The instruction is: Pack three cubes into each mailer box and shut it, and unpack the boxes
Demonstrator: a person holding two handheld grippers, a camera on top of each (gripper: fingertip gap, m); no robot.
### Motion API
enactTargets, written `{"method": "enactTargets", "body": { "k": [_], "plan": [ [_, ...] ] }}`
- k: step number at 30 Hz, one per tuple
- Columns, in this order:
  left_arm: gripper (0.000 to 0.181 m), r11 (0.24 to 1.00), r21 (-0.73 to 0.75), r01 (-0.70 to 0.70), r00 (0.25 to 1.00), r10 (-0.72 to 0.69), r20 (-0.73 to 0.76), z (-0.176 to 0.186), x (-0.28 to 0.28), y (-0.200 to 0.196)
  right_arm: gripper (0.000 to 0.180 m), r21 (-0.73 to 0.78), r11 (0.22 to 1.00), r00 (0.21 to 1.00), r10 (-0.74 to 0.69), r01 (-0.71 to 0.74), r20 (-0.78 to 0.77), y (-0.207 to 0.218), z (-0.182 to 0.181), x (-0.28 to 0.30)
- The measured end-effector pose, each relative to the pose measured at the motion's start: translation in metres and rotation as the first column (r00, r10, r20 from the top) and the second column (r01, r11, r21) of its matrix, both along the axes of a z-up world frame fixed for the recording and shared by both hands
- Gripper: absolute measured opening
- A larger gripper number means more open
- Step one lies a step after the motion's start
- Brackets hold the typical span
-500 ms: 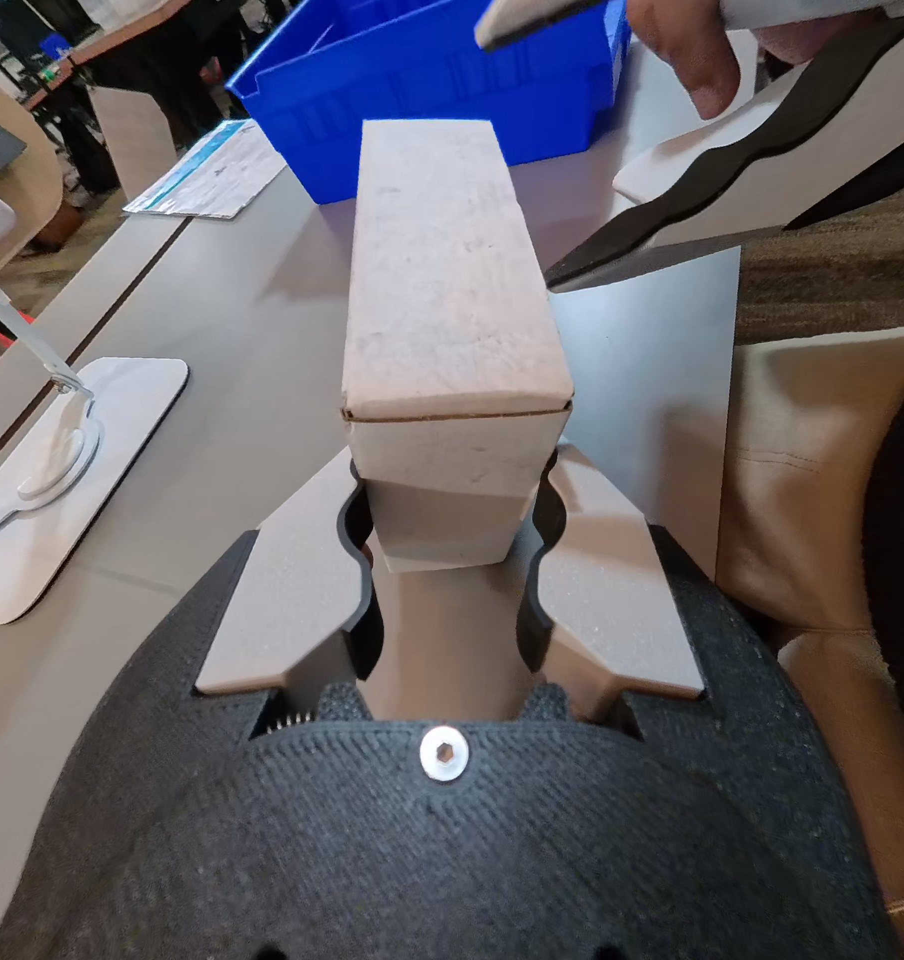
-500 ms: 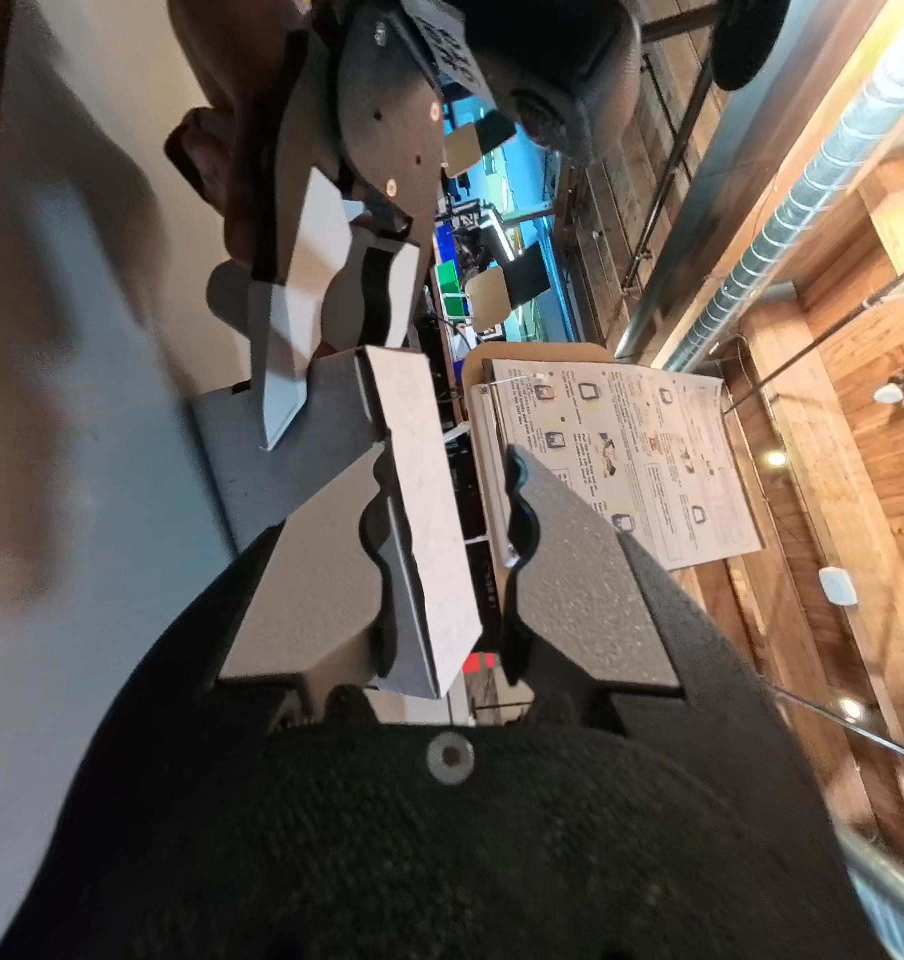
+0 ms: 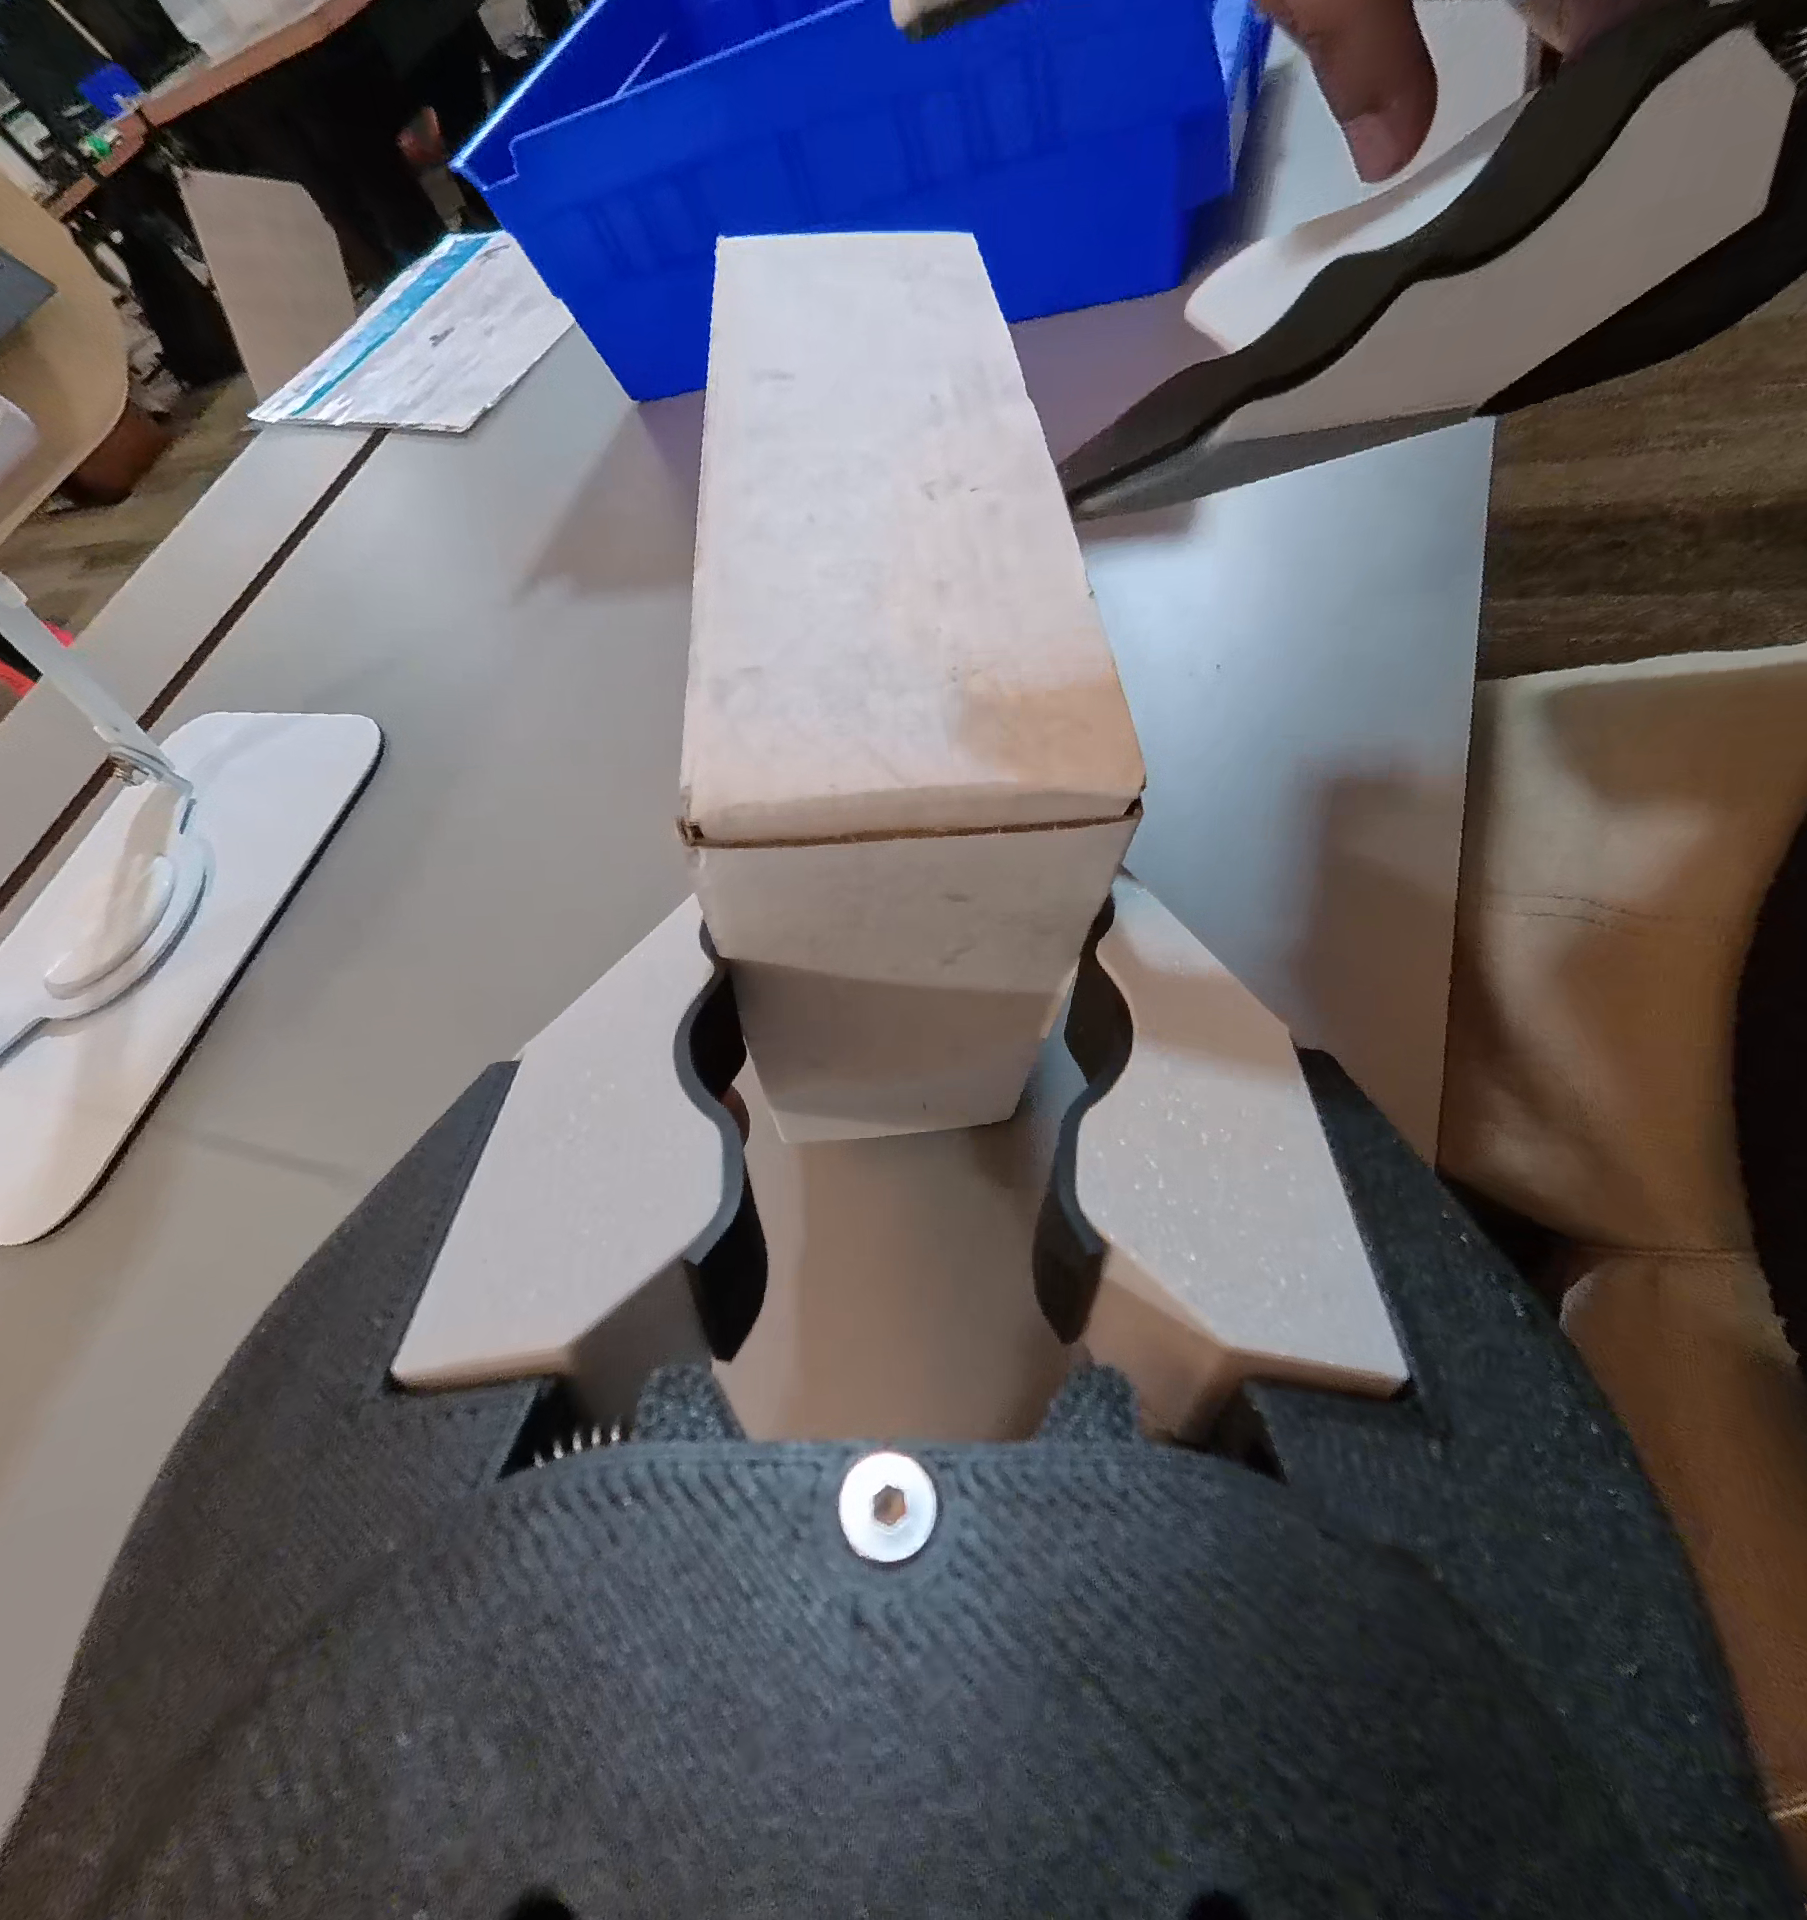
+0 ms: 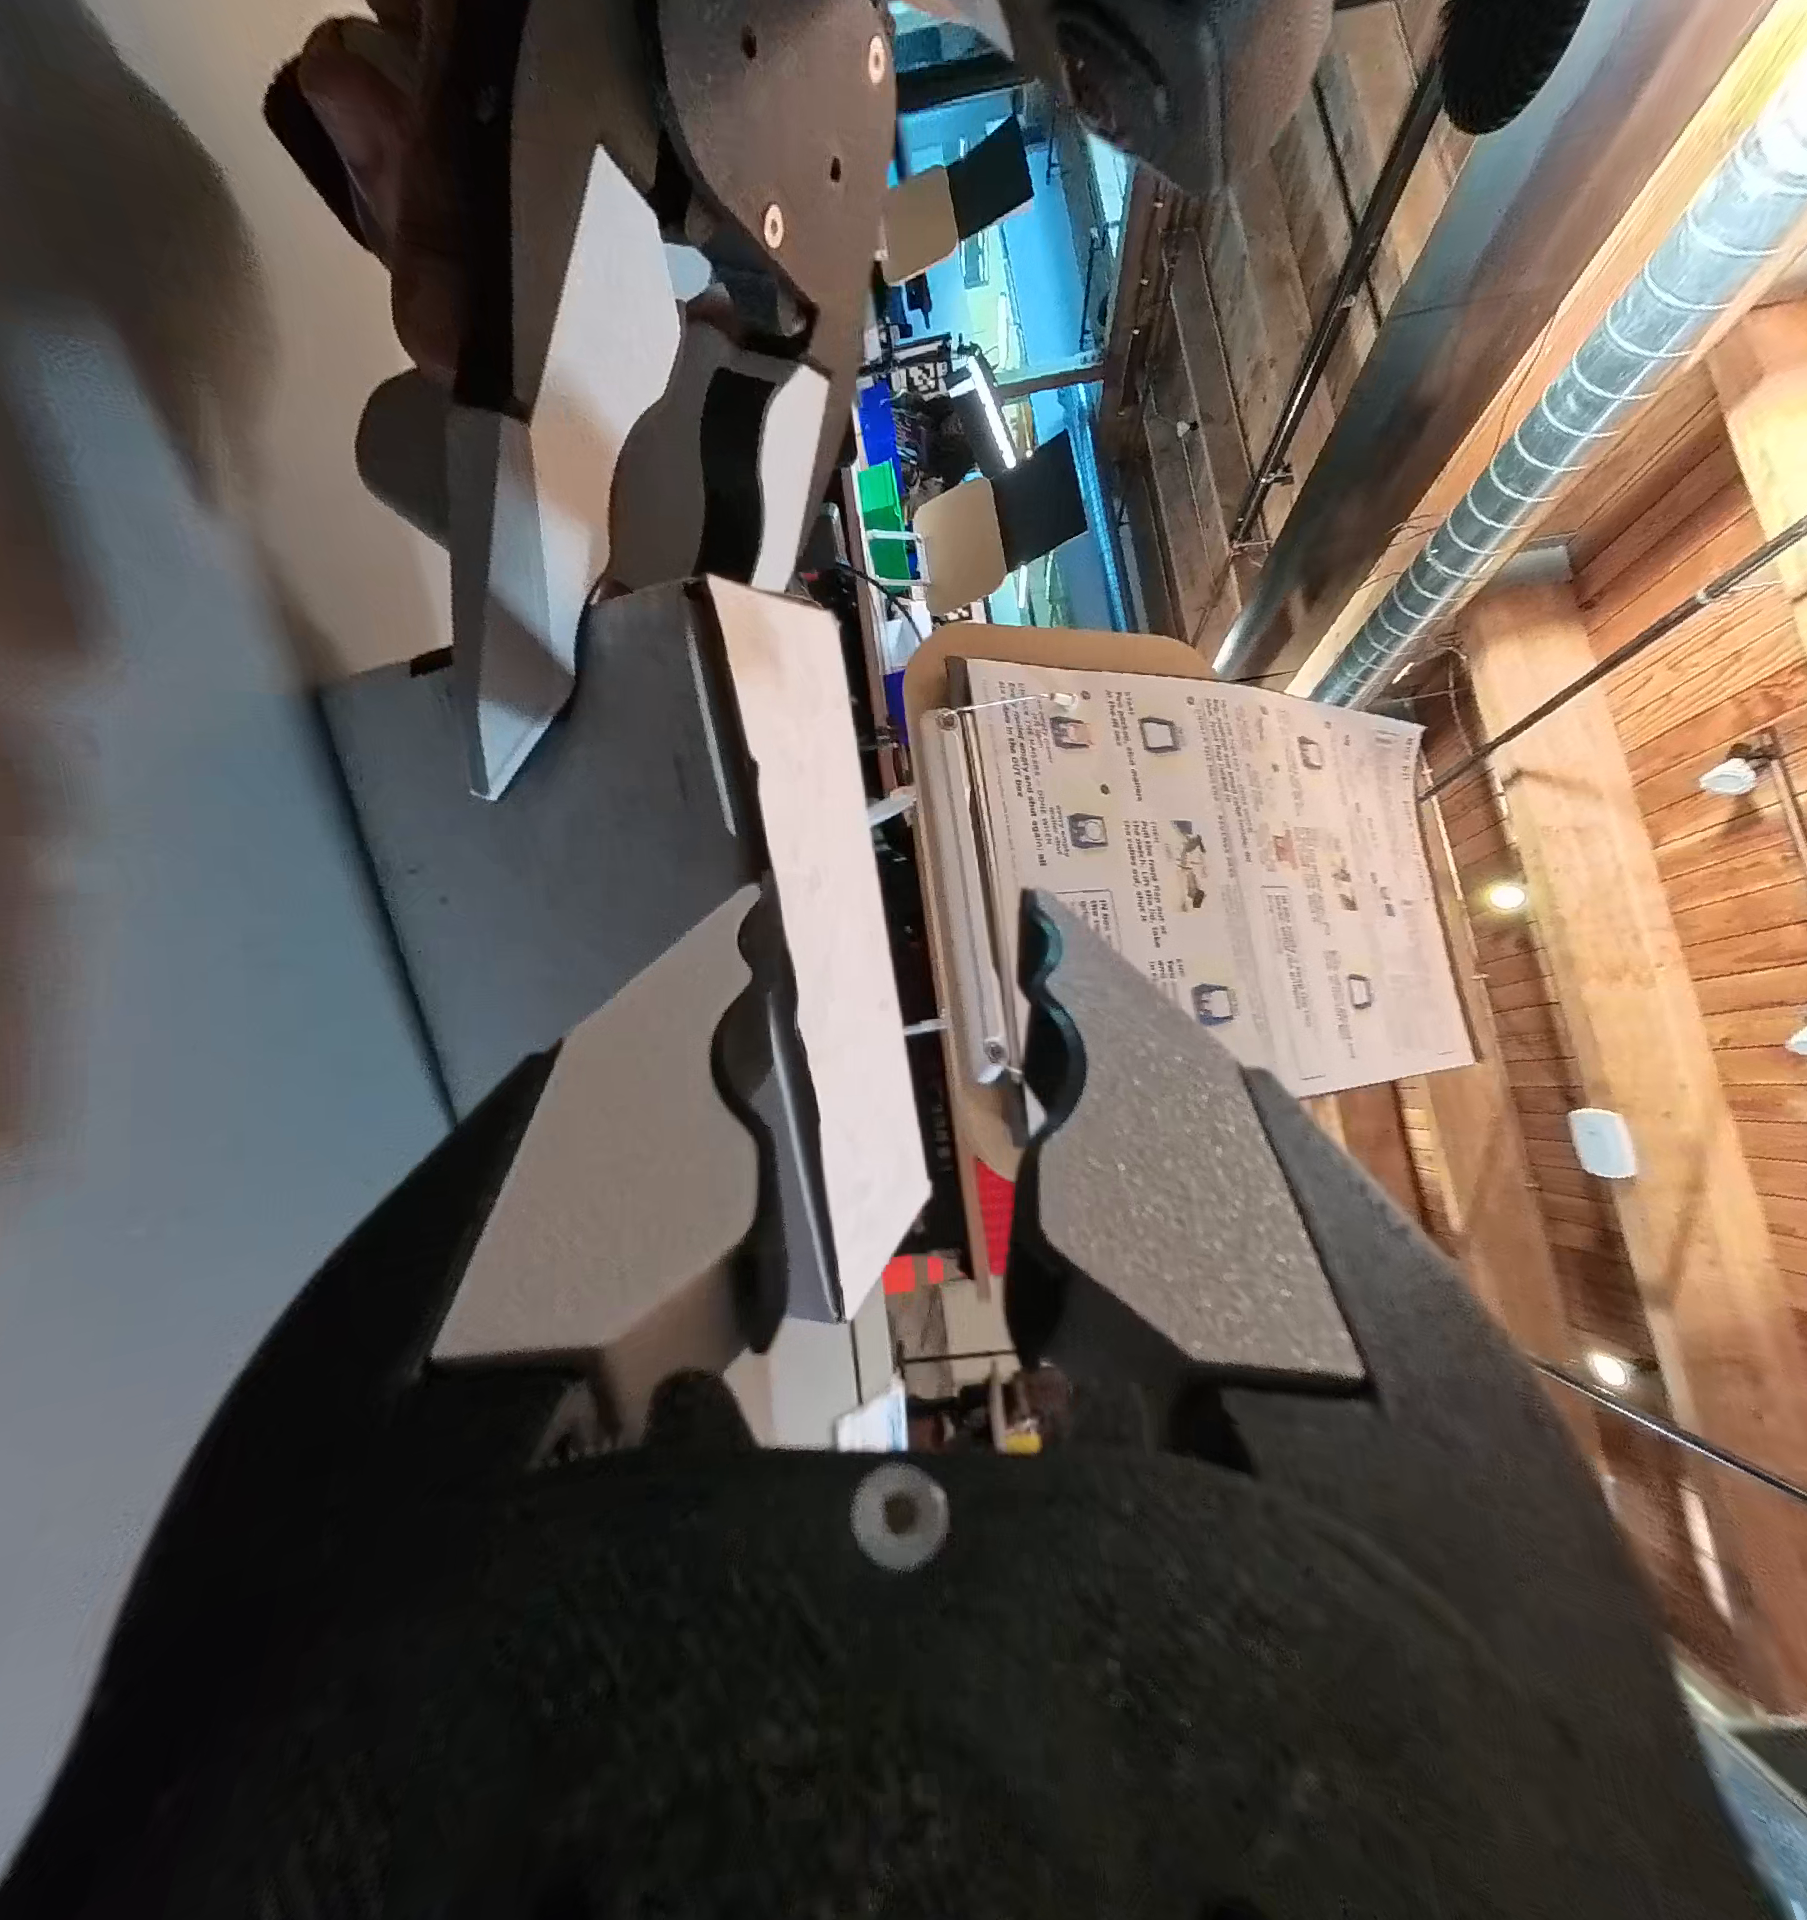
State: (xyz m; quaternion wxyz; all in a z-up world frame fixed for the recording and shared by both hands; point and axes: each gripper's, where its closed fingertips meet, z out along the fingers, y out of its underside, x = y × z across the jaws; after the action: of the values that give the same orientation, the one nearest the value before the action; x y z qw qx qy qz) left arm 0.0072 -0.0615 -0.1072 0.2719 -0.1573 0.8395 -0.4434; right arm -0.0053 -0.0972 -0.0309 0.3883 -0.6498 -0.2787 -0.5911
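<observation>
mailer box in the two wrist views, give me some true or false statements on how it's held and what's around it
1. The mailer box is shut. True.
2. The left hand-held gripper has its fingers on both sides of the box's near end. True.
3. The right hand-held gripper is clamped on the box. False: its jaws stand open, with a clear gap between the box and one finger.
4. A red bin stands behind the box. False: the bin is blue.
5. Loose cubes lie on the table beside the box. False: no cubes are in view.
</observation>
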Motion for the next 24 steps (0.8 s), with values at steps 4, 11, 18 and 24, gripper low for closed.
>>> {"method": "enactTargets", "body": {
  "k": [4,11,18,24],
  "plan": [
    [0.062,1.000,-0.011,0.000,1.000,0.000,-0.021,0.000,-0.001,-0.002,0.049,0.016,0.999,0.999,-0.036,0.036,0.024,-0.003,0.006,0.005],
    [0.062,1.000,-0.022,0.011,0.999,-0.012,-0.043,0.001,-0.004,-0.005,0.030,0.011,0.999,0.999,-0.041,0.041,0.016,-0.004,0.007,0.004],
    [0.062,0.998,0.056,0.041,0.999,-0.043,0.028,-0.001,-0.007,-0.009,0.003,0.074,0.997,0.998,-0.030,0.026,0.047,-0.005,0.023,0.000],
    [0.063,0.995,0.080,0.053,0.995,-0.060,0.083,-0.001,-0.008,-0.013,0.003,0.118,0.993,1.000,-0.015,0.014,0.007,-0.008,0.030,-0.002]
  ]
}}
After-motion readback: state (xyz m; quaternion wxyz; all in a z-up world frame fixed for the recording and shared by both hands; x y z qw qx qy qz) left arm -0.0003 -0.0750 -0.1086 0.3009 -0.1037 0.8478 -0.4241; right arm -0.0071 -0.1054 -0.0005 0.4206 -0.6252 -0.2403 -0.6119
